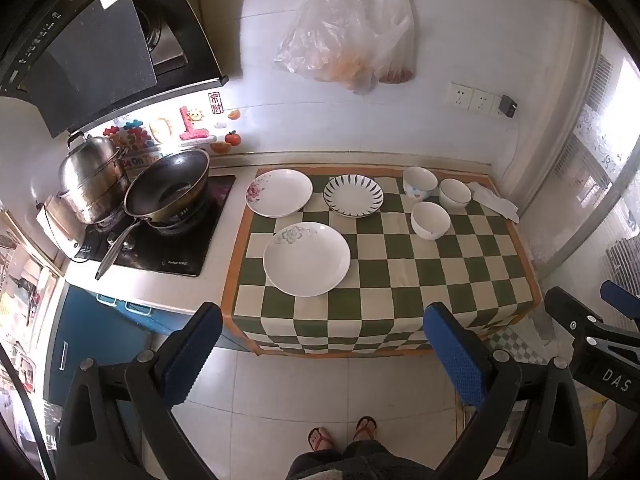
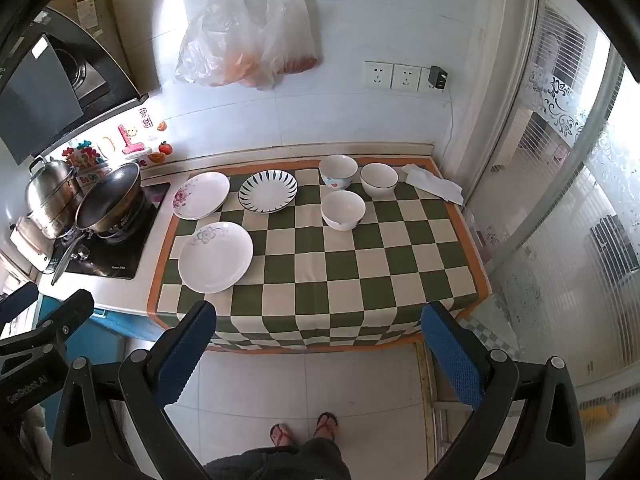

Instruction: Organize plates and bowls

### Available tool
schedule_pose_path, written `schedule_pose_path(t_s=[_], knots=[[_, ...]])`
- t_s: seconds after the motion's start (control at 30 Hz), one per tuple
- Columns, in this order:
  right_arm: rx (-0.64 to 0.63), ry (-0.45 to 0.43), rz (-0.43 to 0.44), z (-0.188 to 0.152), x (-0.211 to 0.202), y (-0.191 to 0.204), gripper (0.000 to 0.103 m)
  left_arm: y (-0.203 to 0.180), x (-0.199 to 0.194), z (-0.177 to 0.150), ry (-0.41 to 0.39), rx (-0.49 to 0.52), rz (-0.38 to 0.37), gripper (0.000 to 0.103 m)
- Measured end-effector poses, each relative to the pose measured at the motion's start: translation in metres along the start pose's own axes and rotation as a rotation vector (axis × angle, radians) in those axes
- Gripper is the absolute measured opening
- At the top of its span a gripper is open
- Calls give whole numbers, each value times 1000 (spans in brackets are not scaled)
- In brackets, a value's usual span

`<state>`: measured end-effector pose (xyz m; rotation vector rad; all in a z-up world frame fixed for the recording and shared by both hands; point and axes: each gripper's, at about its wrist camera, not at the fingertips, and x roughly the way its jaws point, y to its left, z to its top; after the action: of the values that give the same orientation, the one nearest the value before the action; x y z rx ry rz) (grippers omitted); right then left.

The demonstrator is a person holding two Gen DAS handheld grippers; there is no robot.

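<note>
Three plates lie on the green checked cloth [image 1: 400, 280]: a large white one with a grey flower [image 1: 306, 258] in front, a pink-flowered one [image 1: 279, 193] behind it, and a dark-striped one [image 1: 353, 195] to its right. Three white bowls [image 1: 430, 220] [image 1: 419, 183] [image 1: 455, 193] cluster at the back right. The same plates [image 2: 216, 257] [image 2: 201, 195] [image 2: 268, 191] and bowls [image 2: 343, 209] [image 2: 338, 171] [image 2: 379, 179] show in the right wrist view. My left gripper [image 1: 322, 322] and right gripper [image 2: 319, 320] both hover open in front of the counter, holding nothing.
A stove [image 1: 160, 240] at the left holds a dark wok [image 1: 168, 188] and a steel pot [image 1: 92, 178]. A folded white cloth [image 1: 496, 202] lies at the back right corner. Plastic bags [image 1: 348, 40] hang on the wall. A person's sandalled feet [image 1: 344, 434] stand on the tiled floor.
</note>
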<state>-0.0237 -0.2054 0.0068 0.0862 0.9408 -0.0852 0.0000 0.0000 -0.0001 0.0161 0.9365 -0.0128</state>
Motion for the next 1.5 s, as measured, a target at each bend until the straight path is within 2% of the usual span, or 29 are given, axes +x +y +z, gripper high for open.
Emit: schedule_pose_path(t_s=[1.5], knots=[[2,-4,10,-1,0,0,103,-2,1,5,-2,-7,-3,103]])
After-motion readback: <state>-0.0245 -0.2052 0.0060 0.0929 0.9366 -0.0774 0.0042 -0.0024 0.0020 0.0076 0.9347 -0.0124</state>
